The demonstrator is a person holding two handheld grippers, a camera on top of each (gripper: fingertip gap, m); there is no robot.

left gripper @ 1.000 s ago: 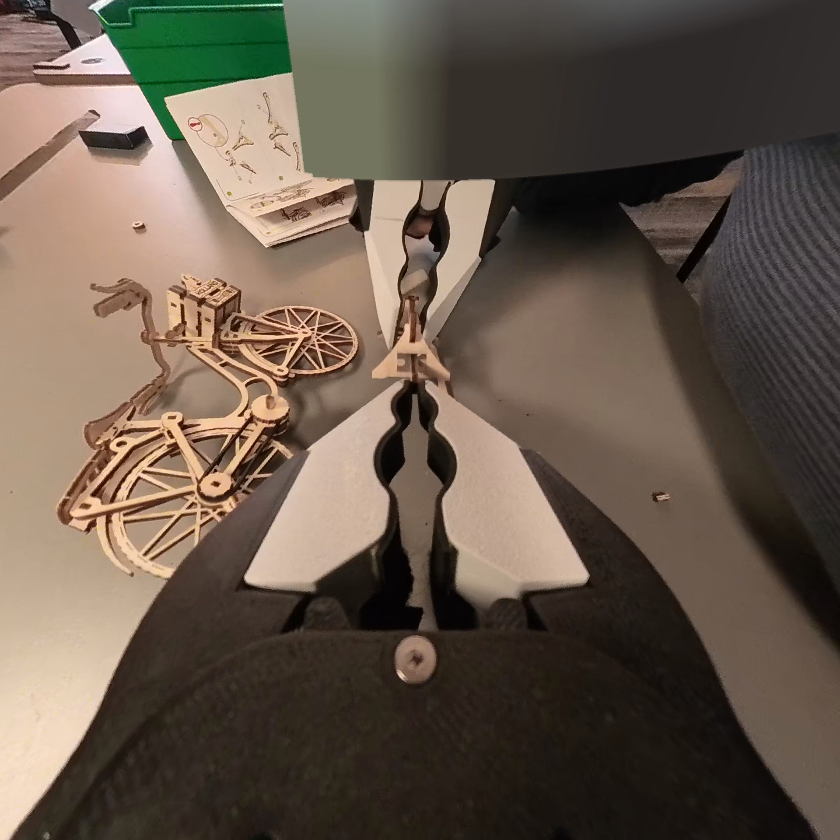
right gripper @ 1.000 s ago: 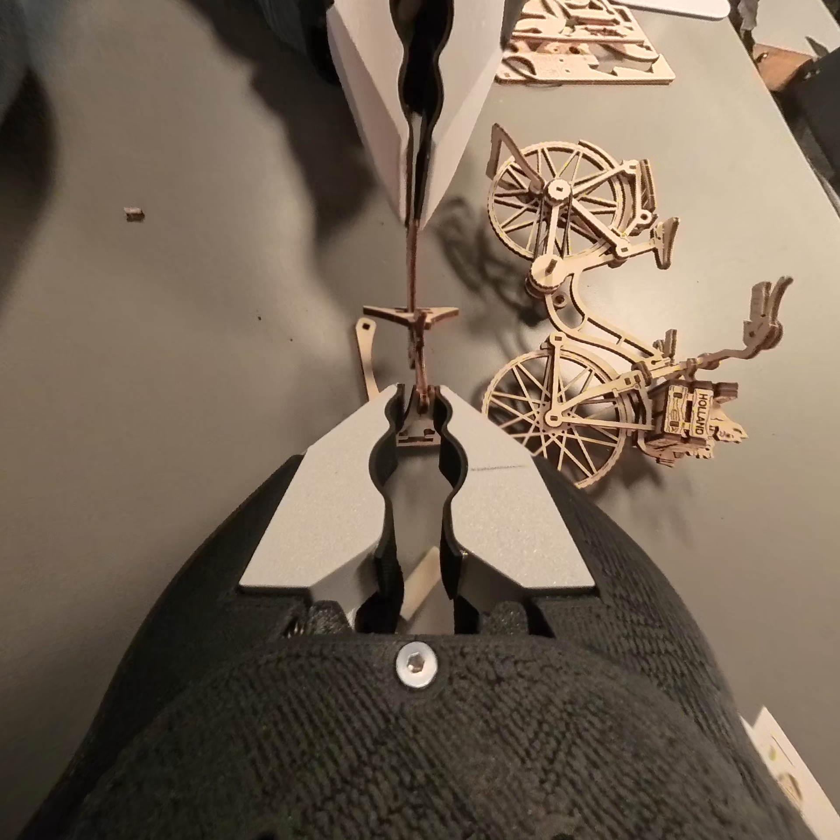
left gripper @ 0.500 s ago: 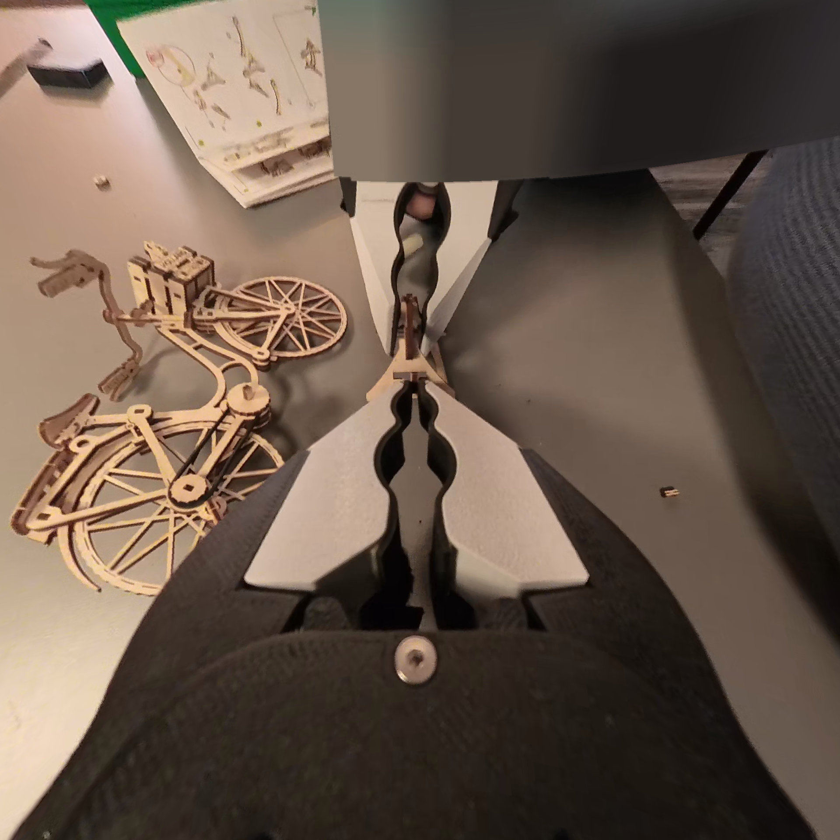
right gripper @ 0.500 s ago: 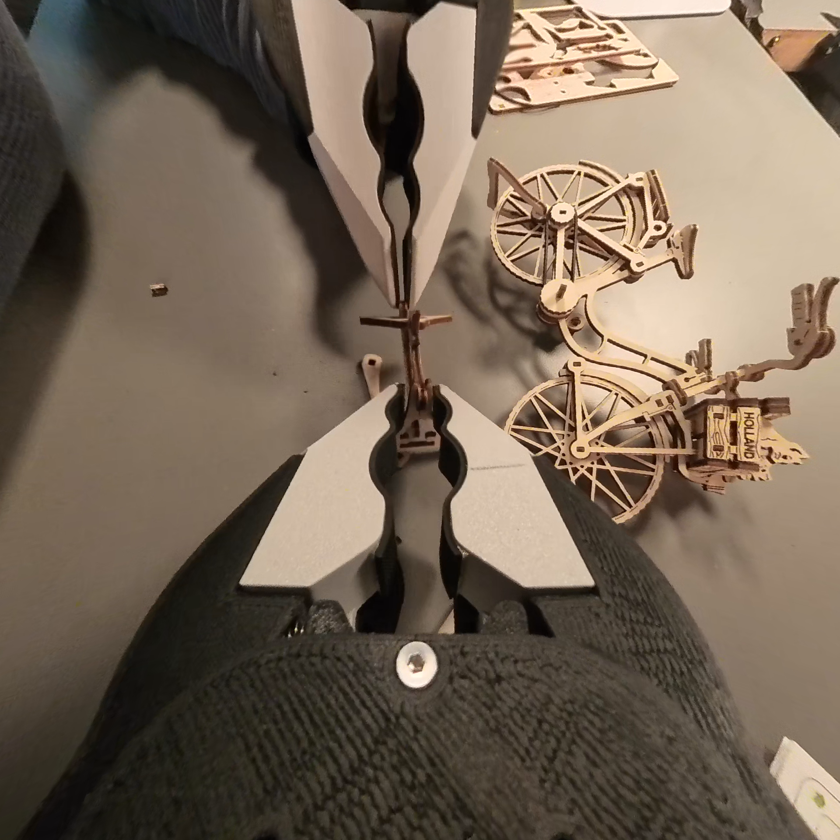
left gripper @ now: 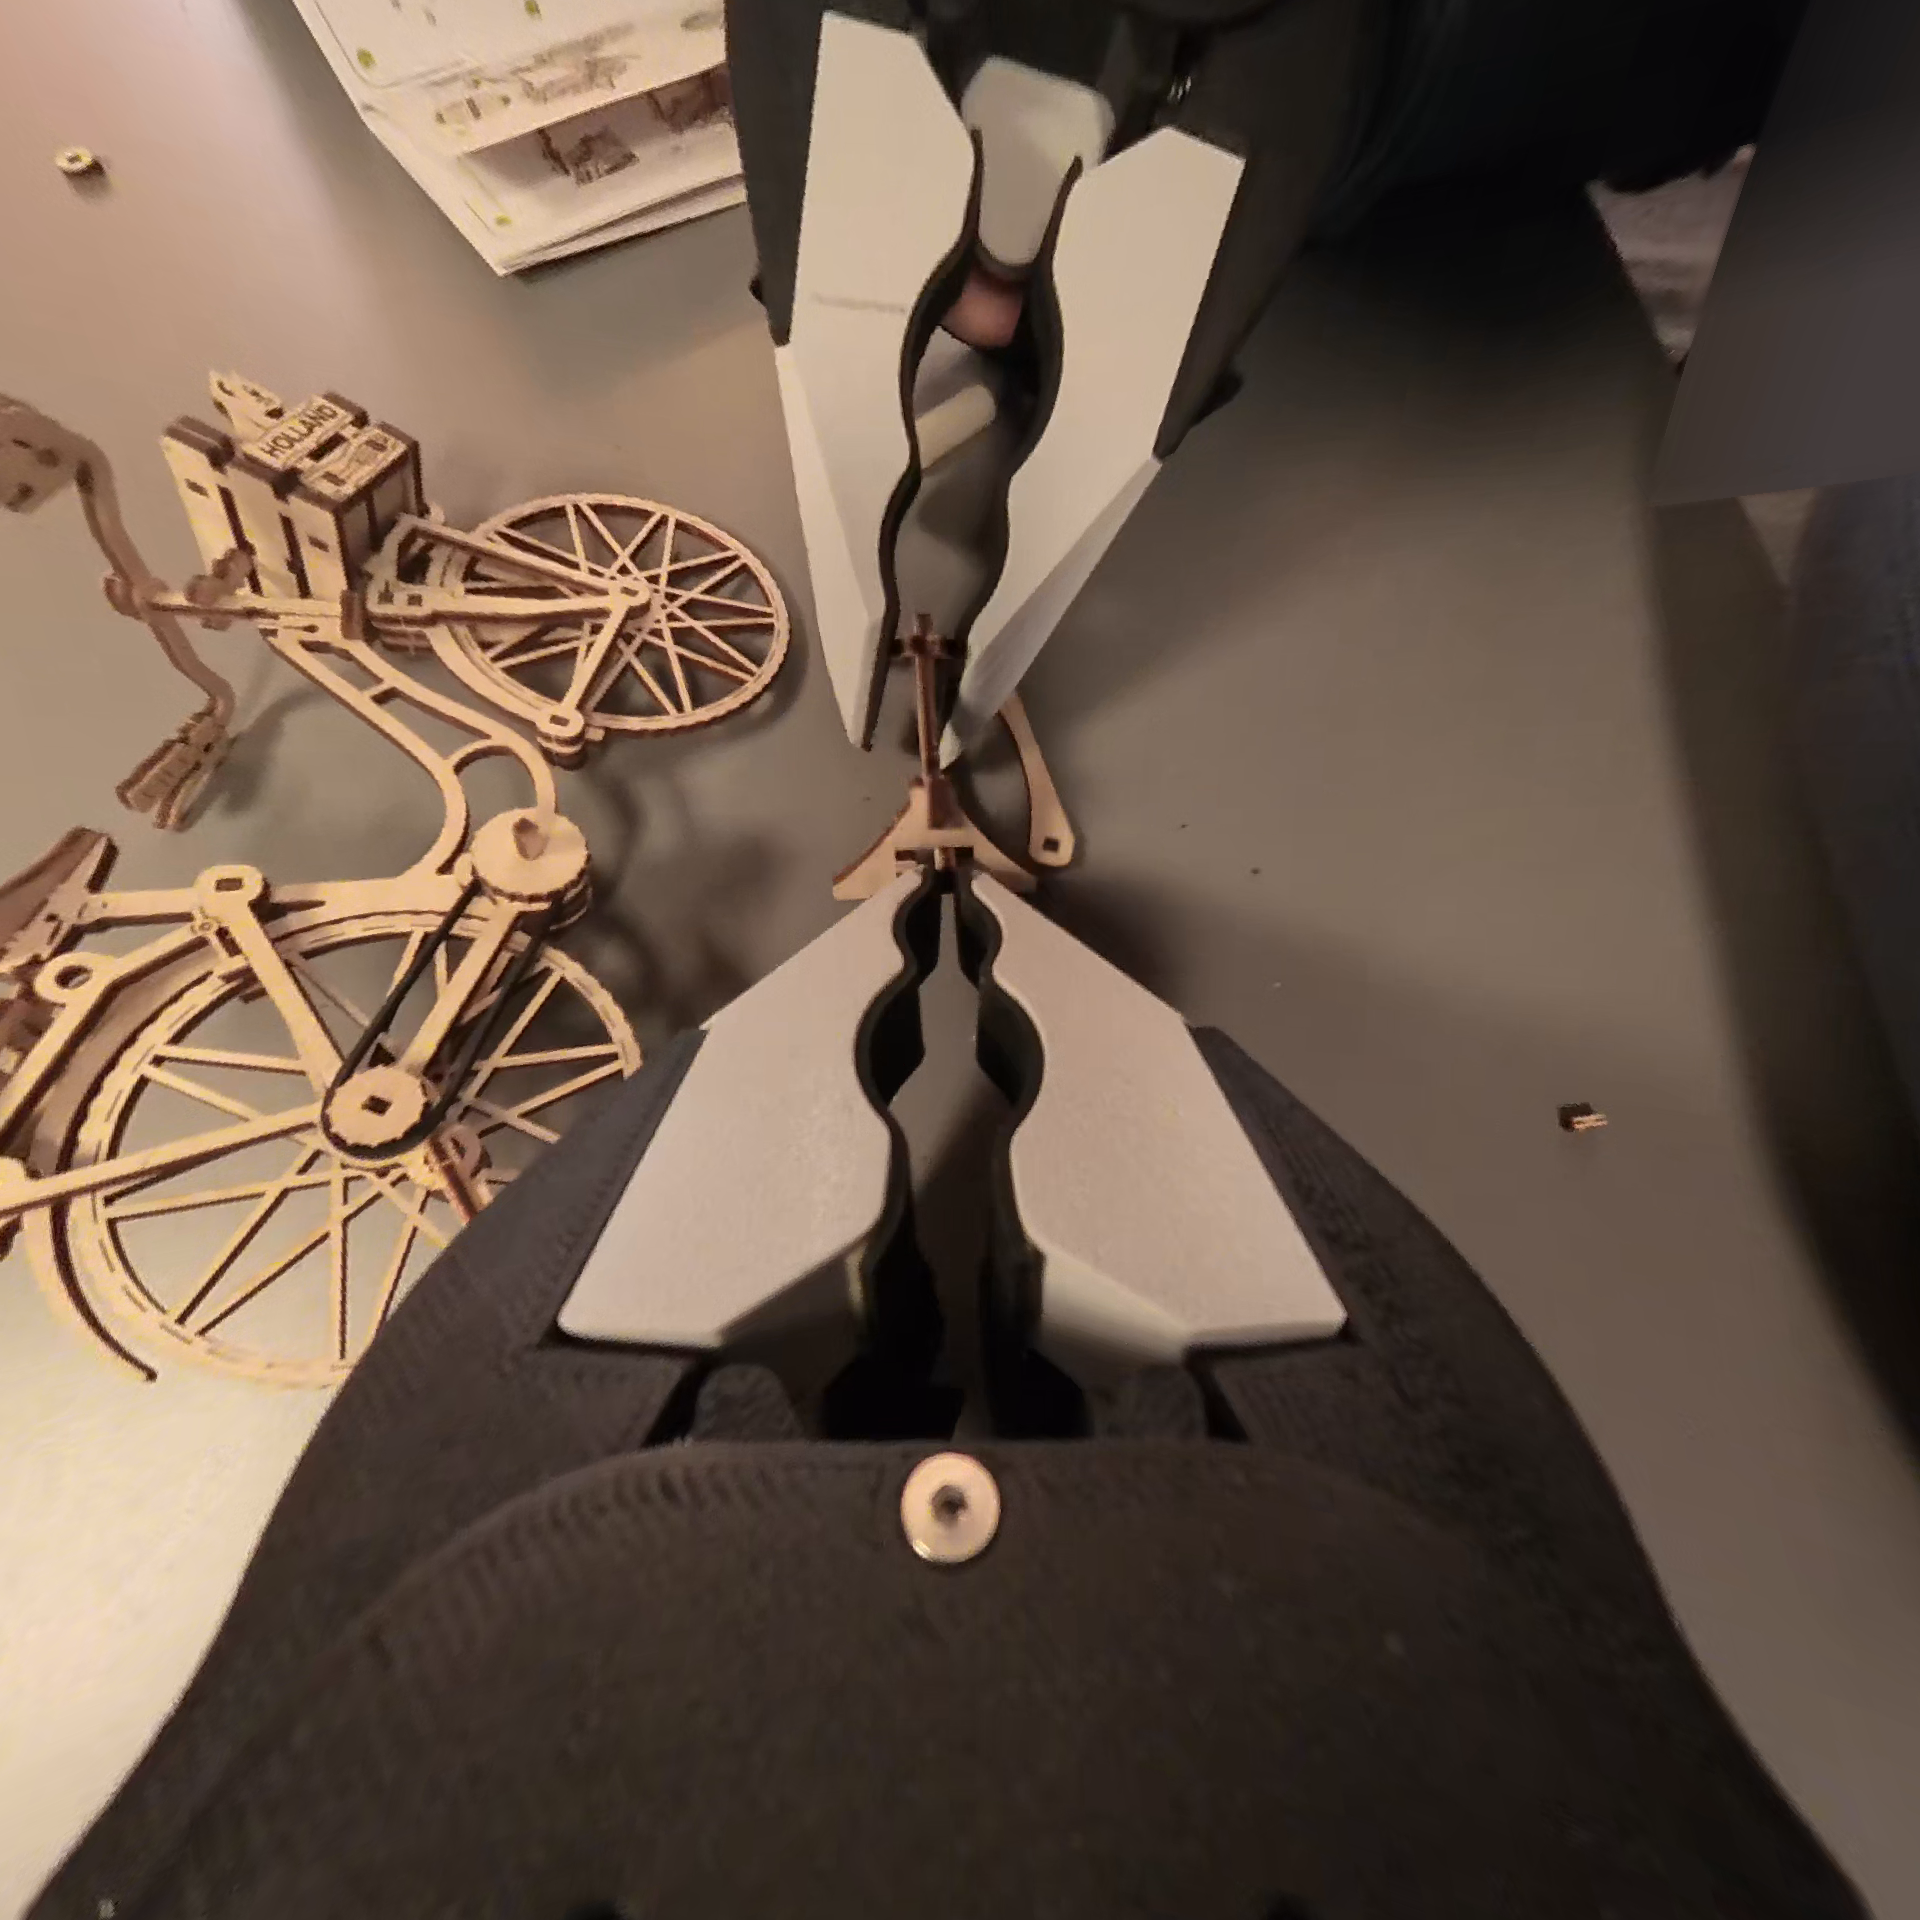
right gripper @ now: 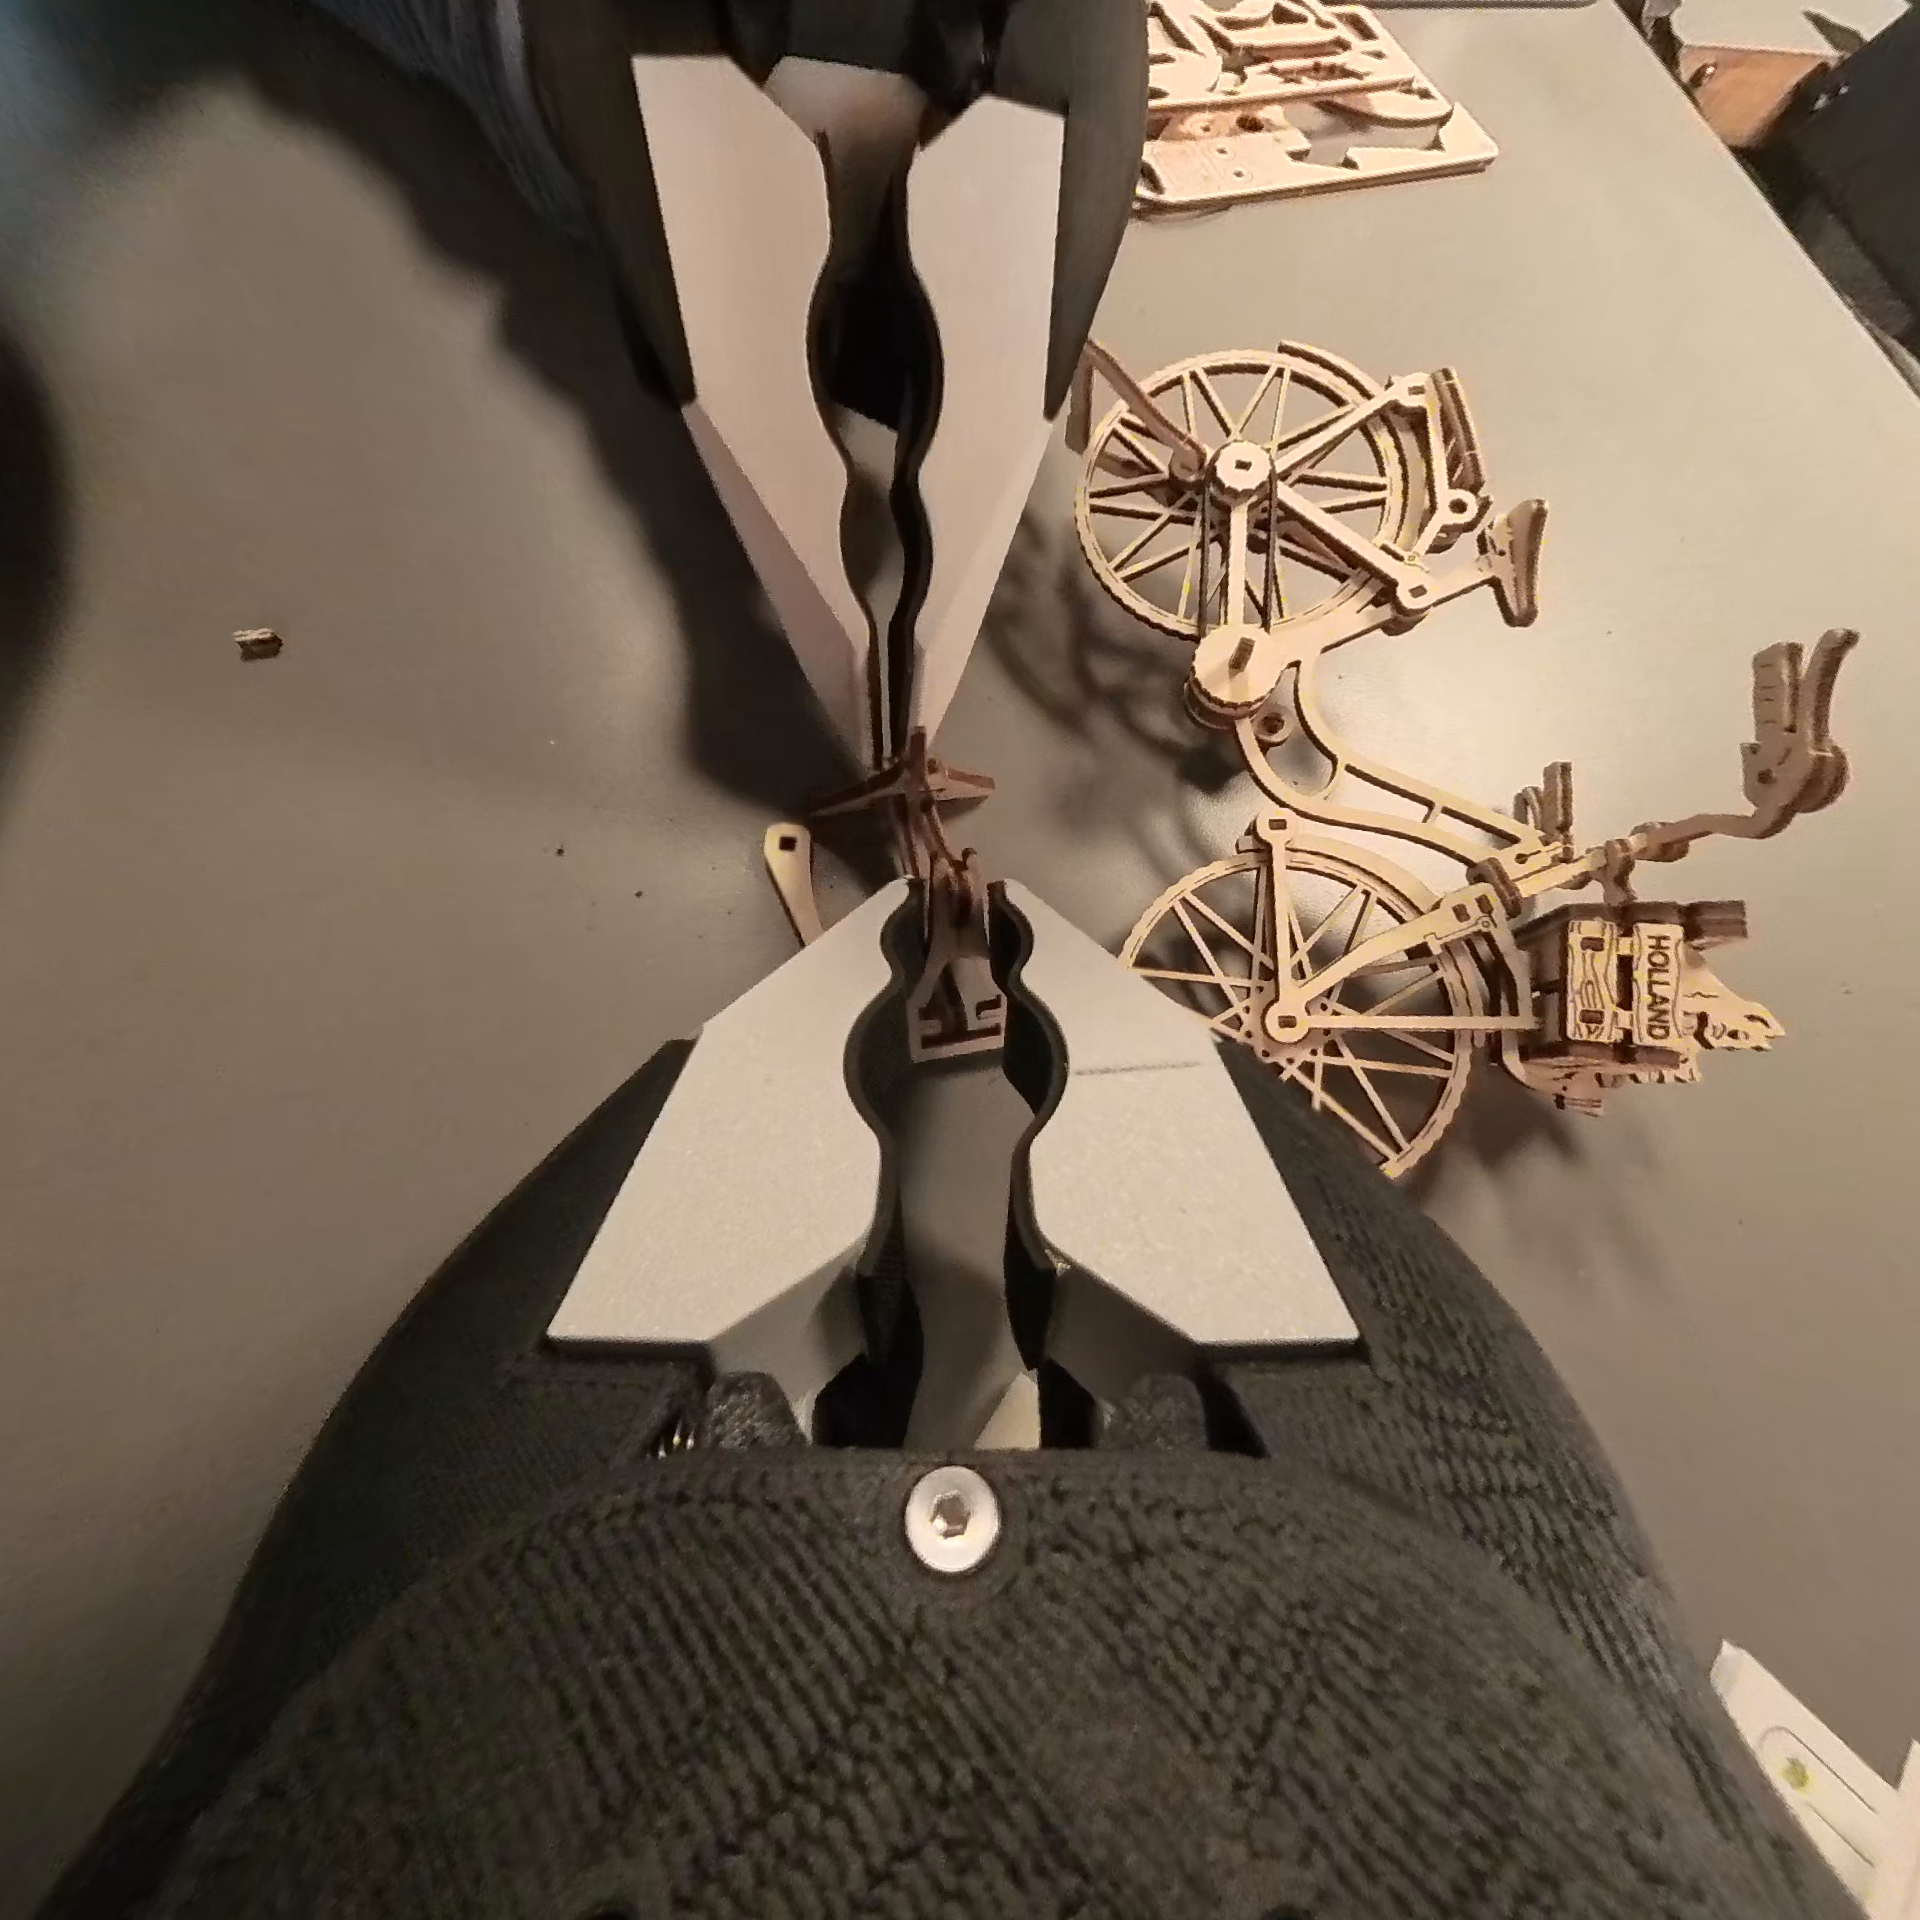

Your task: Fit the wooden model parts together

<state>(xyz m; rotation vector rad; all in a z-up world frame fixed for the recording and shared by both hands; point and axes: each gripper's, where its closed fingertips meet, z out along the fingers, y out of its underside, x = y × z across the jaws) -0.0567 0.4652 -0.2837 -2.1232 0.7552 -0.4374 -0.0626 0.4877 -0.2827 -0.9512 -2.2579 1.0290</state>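
At frame centre, the left gripper (left gripper: 943,883) pinched the small wooden assembly (left gripper: 932,821) at one end. The right gripper (right gripper: 953,904), nearly closed, clamped its other end, with the wooden bicycle (right gripper: 1434,790) lying at right.

A big grey table (left gripper: 1403,644) fills both views and lies under both tongs. The light is warm and makes dark, soft shadows on the table past the tongs. In the left wrist view, a bit of grey floor (left gripper: 1642,249) shows off the table's far edge, up and to the right of the tongs.
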